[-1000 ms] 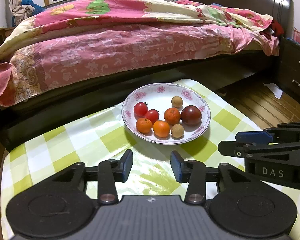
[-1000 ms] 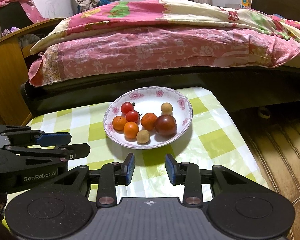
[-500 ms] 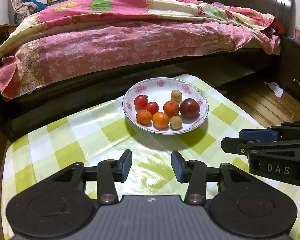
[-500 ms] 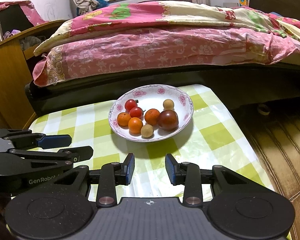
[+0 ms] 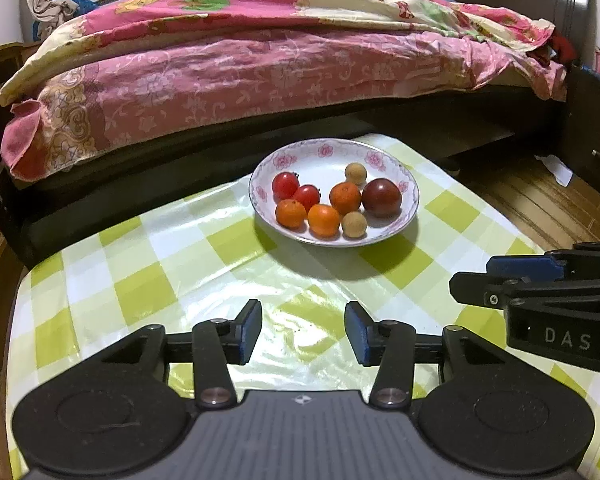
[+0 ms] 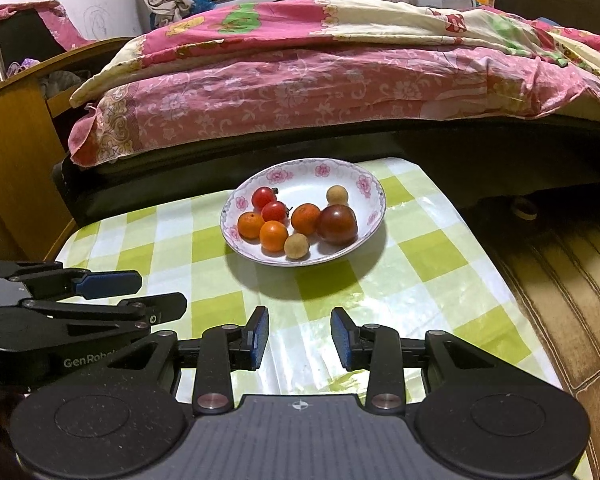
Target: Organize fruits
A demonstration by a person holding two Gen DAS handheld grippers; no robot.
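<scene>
So from the left, we've got our left gripper (image 5: 303, 328) hovering over the checked tablecloth (image 5: 160, 280), jaws just spreading a bit, nothing between them; our right gripper (image 6: 299, 338) sits beside it, narrowly parted and empty; the fruit plate (image 6: 364, 184) lies straight ahead of both, well apart; neither hand looks clearly nearer.

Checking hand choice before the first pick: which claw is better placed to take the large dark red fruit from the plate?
Right, probably. The dark fruit lies on the plate's right side, nearly straight ahead of the empty right claw. The left claw, jaws just opening and also empty, faces the plate's left half.
</scene>
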